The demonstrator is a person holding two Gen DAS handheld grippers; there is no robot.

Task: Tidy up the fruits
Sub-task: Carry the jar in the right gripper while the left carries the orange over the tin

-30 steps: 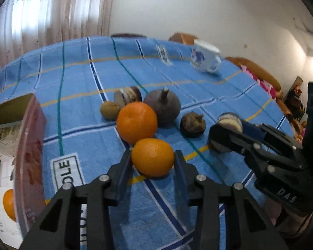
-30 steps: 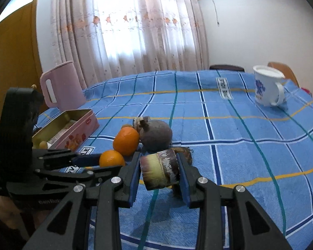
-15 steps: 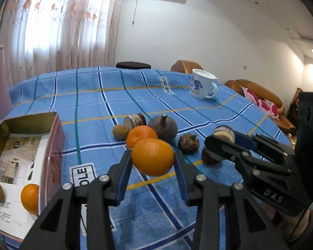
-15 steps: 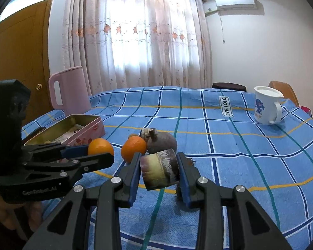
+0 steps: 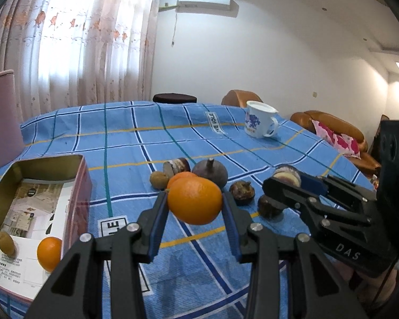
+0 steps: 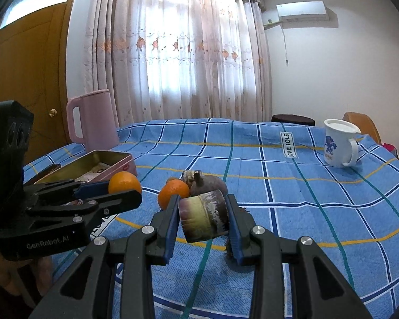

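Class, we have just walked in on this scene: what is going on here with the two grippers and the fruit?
A person is sorting fruit with two handheld grippers. The left gripper is shut on a round orange mandarin, lifted above the blue checked tablecloth. The right gripper is shut on a short purple-and-cream cane piece. The open pink metal tin on the left already holds one orange fruit and a small brown fruit. More fruit waits in a cluster on the cloth.
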